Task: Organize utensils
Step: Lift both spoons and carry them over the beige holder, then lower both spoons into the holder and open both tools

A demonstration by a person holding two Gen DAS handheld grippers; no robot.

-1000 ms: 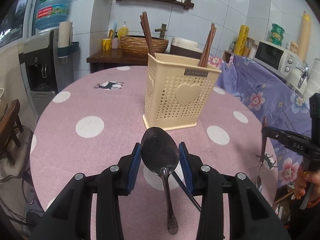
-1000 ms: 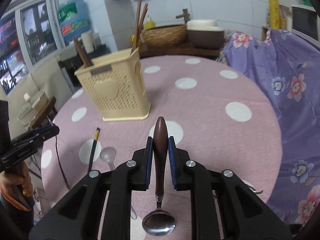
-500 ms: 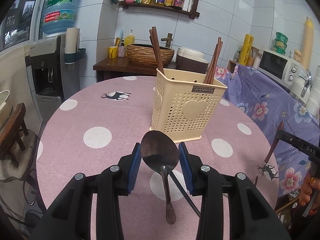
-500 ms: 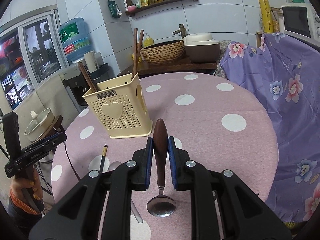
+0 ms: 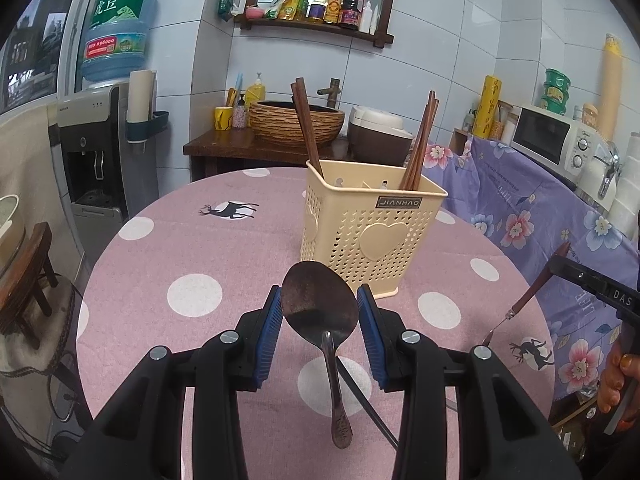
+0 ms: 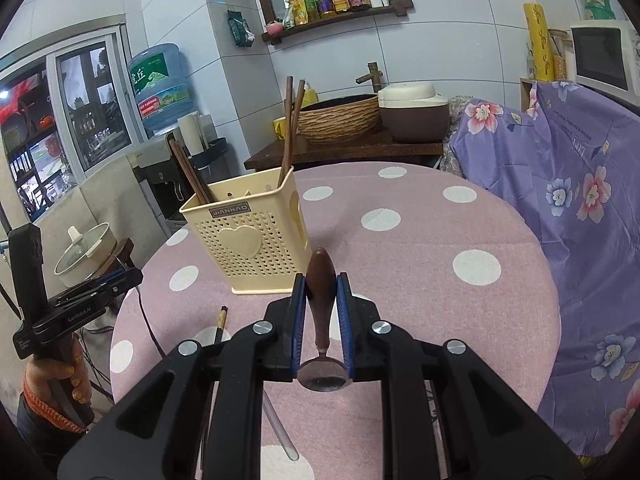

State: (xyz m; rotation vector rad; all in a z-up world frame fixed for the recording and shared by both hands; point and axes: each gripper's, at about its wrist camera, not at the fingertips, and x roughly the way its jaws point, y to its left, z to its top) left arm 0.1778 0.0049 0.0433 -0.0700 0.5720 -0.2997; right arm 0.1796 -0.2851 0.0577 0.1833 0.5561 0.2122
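Above the pink polka-dot tablecloth (image 5: pixel 192 240), left gripper (image 5: pixel 319 312) is clamping a large metal spoon (image 5: pixel 320 320) by its bowl, handle hanging down. Right gripper (image 6: pixel 322 316) is squeezing a wooden-handled spoon (image 6: pixel 320 300), bowl down. Both are sitting just short of the cream perforated plastic utensil holder (image 5: pixel 372 232) containing brown chopsticks (image 5: pixel 306 124).

**Lighting and Image Quality**

Both views are evenly and moderately lit; daylight is admitted through the window (image 6: pixel 68 120) at the left. Faint glare is seen on the wall tiles (image 5: pixel 460 40). Only soft shadows are cast on the worktop (image 6: pixel 400 248). Strong fisheye curvature and dark vignetted corners are present. Focus is held throughout.
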